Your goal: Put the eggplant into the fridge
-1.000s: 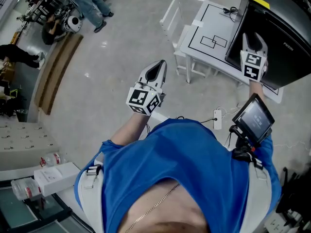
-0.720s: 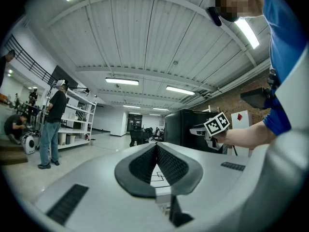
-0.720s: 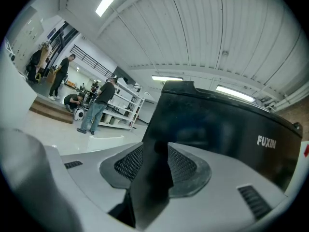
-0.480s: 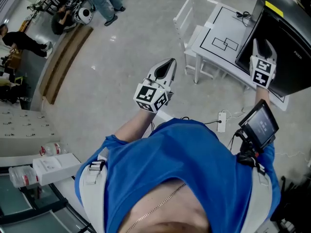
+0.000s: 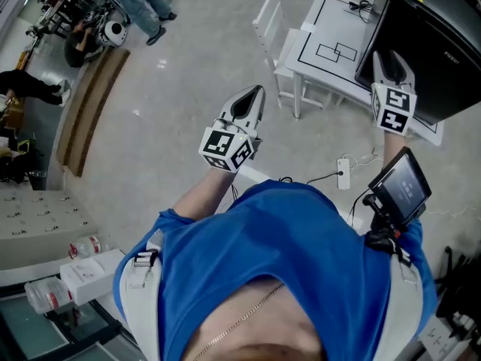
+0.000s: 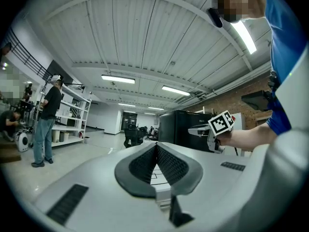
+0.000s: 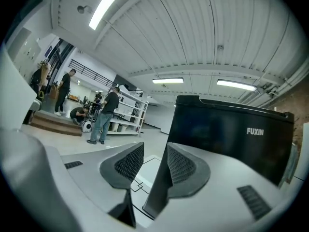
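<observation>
Grey floor (image 5: 165, 104) takes up the left of my head view. No eggplant lies on it or shows anywhere else in my three views, so I can't say where it is.

My left gripper (image 5: 256, 93) is held out level over that floor. Its jaws are pressed together with nothing between them, so it carries nothing.

Further right is the white table (image 5: 323, 74) with black lines marked on it, and the black fridge (image 5: 440, 66) stands on its right end. As far as I can see, the fridge door is closed.

My right gripper (image 5: 391, 62) is up at the fridge's near left edge, with its jaws a narrow way apart and empty. In the right gripper view that edge lines up with the gap between the jaws, though I can't tell whether either pad touches it.

I judge the task barely begun. Nothing is picked up, nothing is inside the fridge, and the door has yet to come open. Opening it looks like the step in hand for the right gripper. What is left is:
- finding and taking hold of the eggplant
- carrying it in and setting it on a shelf
- probably shutting the door again
</observation>
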